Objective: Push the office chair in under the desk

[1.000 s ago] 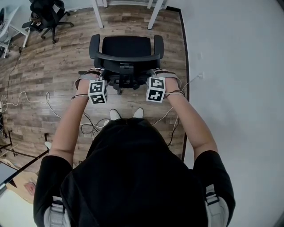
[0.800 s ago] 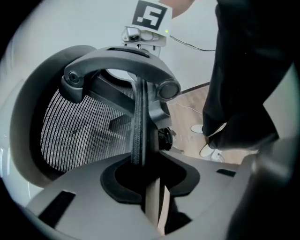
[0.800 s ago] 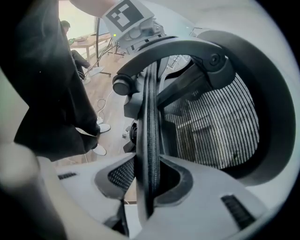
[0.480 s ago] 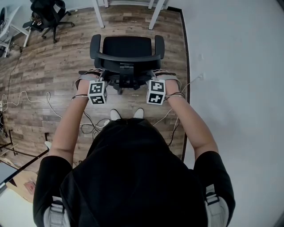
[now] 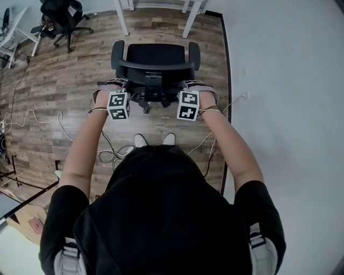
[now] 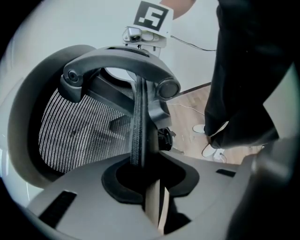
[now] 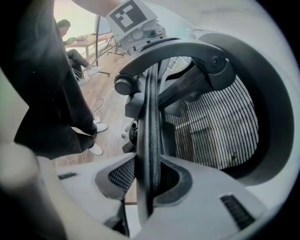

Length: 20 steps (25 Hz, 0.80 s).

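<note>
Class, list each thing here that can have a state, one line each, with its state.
Black mesh-backed office chair: upright on the wooden floor, short of the white desk legs.
Left gripper: fingers have just been closing, shut on the chair's backrest edge.
Right gripper: likewise, shut on the opposite edge.

The black office chair stands upright on the wooden floor, close to the floor's right edge. Its seat faces two white legs at the far edge, probably those of the desk, and stops just short of them. The mesh backrest has a curved black rim, and an armrest flanks each side.
</note>
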Motion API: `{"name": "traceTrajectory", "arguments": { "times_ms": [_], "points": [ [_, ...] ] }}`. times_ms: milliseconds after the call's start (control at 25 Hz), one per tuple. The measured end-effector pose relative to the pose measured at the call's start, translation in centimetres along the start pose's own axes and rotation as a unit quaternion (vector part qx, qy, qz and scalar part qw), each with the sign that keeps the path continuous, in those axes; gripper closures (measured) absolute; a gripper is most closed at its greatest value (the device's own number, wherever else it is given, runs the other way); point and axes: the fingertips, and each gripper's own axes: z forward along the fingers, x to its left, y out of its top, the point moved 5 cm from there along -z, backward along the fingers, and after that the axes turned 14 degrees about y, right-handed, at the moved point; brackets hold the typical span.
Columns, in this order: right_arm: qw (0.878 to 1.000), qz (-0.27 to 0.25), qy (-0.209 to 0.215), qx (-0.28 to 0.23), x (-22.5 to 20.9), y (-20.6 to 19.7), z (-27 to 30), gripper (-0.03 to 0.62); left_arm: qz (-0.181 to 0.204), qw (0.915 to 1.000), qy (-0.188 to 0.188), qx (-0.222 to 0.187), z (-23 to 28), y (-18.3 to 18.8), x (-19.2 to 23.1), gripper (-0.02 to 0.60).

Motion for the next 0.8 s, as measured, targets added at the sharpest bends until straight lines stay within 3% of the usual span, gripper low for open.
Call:
{"name": "traceTrajectory", "arguments": {
  "times_ms": [800],
  "points": [
    [1.0,-0.02,-0.007,-0.006,-3.6,-2.2,0.5,0.497,-0.007,0.9999,-0.007,0.012,2.9,0.7,2.4,0.509]
  ]
}}
